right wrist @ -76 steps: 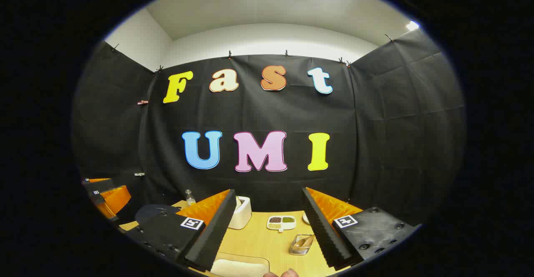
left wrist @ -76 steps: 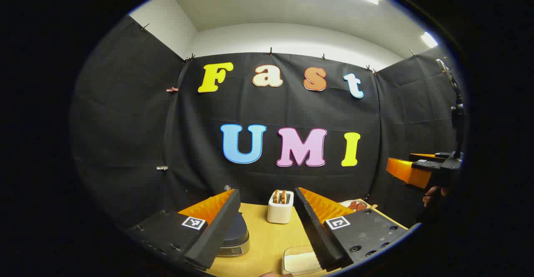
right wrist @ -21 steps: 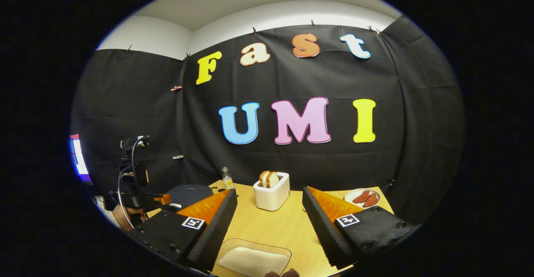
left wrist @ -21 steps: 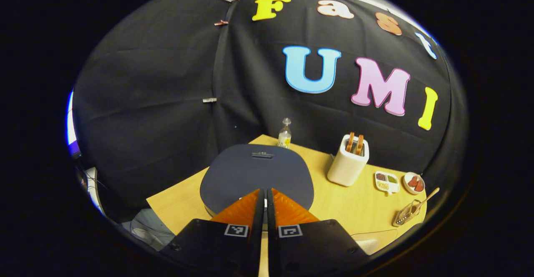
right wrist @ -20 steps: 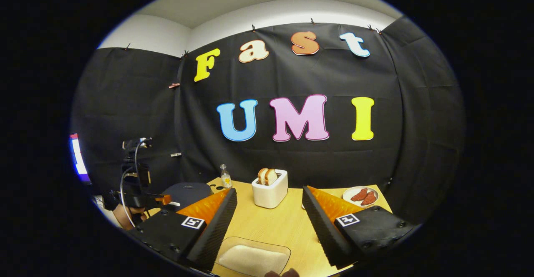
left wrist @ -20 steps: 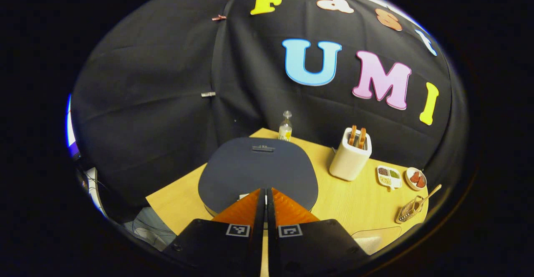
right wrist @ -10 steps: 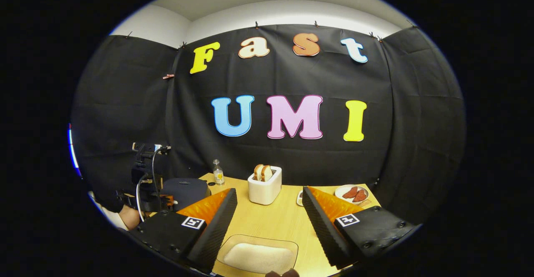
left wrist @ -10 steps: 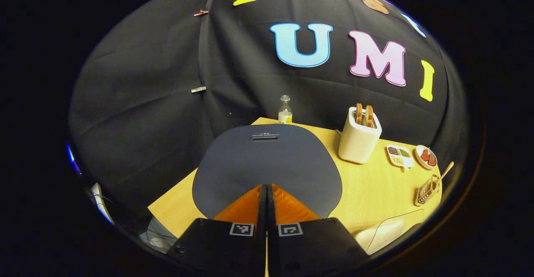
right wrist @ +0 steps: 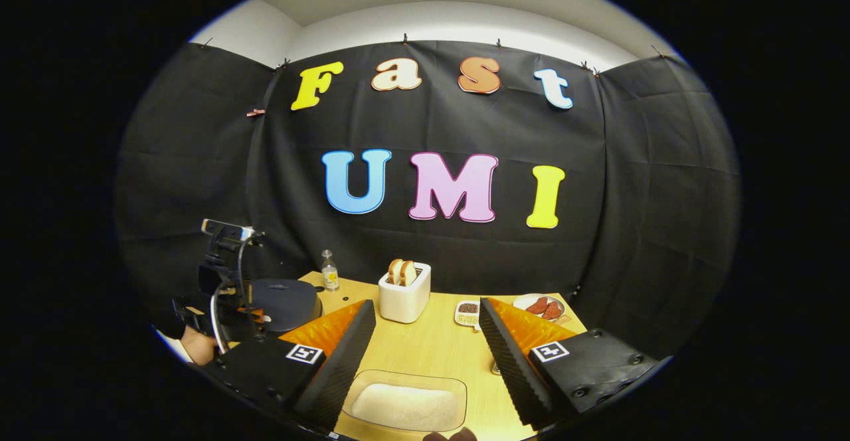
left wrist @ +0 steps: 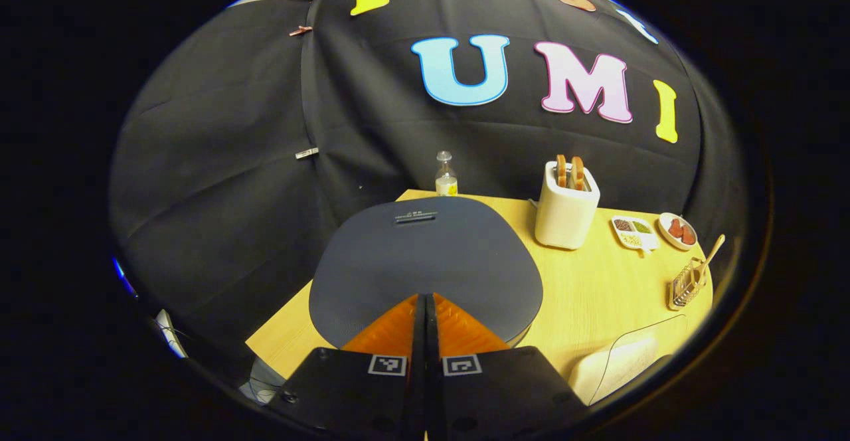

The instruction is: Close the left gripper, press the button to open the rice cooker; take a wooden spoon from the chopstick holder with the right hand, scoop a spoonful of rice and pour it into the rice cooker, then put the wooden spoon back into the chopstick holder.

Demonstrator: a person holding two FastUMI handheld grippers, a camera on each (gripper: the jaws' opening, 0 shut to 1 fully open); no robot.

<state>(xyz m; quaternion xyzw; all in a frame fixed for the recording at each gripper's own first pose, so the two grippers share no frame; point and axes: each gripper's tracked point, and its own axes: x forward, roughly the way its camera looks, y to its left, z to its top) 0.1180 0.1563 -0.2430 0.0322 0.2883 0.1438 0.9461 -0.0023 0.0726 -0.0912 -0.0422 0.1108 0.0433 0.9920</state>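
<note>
The rice cooker has a dark grey lid, which is down. My left gripper is shut with nothing between its fingers, tips at the lid's near edge, where the button is hidden. It appears too in the right gripper view as the left gripper, held by a hand at the rice cooker. A wooden spoon leans in the wire chopstick holder at the table's right edge. My right gripper is open above the clear tray of rice. The rice tray lies at lower right.
A white toaster with two slices stands behind the cooker, a small bottle at the back. A divided seasoning dish and a plate of red pieces sit at the right. The wooden table ends near the black cloth.
The left gripper, open 3.8 s ago, has shut and come down onto the front of the cooker lid. The right gripper has drifted slightly, still open over the rice tray.
</note>
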